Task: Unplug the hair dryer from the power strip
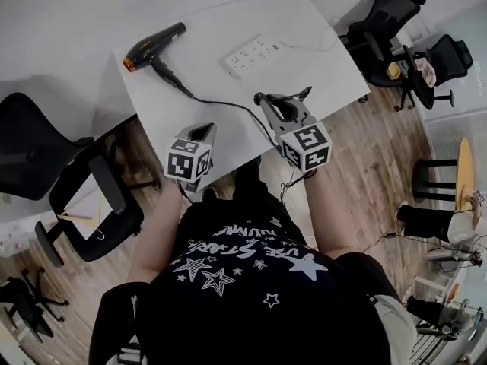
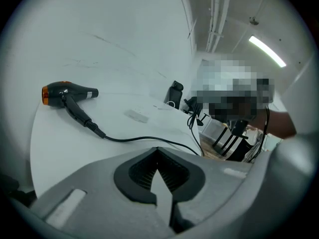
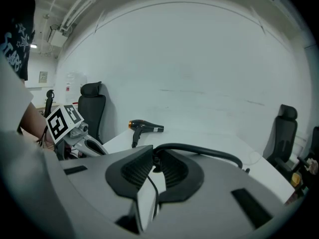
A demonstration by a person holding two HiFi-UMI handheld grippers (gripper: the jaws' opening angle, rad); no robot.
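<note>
A black hair dryer (image 1: pixel 152 46) with an orange tip lies at the far left of the white table (image 1: pixel 319 82). Its black cord (image 1: pixel 221 105) runs across the table to my right gripper (image 1: pixel 266 101), which is shut on the plug at the cord's end. The white power strip (image 1: pixel 253 55) lies apart from the plug, further back. In the right gripper view the cord (image 3: pixel 199 151) arcs out of the right gripper (image 3: pixel 155 166), with the dryer (image 3: pixel 144 127) behind. My left gripper (image 1: pixel 204 131) hovers at the table's front edge, shut and empty. The left gripper view shows the left gripper (image 2: pixel 158 156), dryer (image 2: pixel 67 92) and strip (image 2: pixel 137 115).
The strip's white lead (image 1: pixel 319 48) trails to the table's right edge. A black office chair (image 1: pixel 30 147) stands left of the table, and more chairs (image 1: pixel 388 14) stand at the far right on the wooden floor (image 1: pixel 380 150).
</note>
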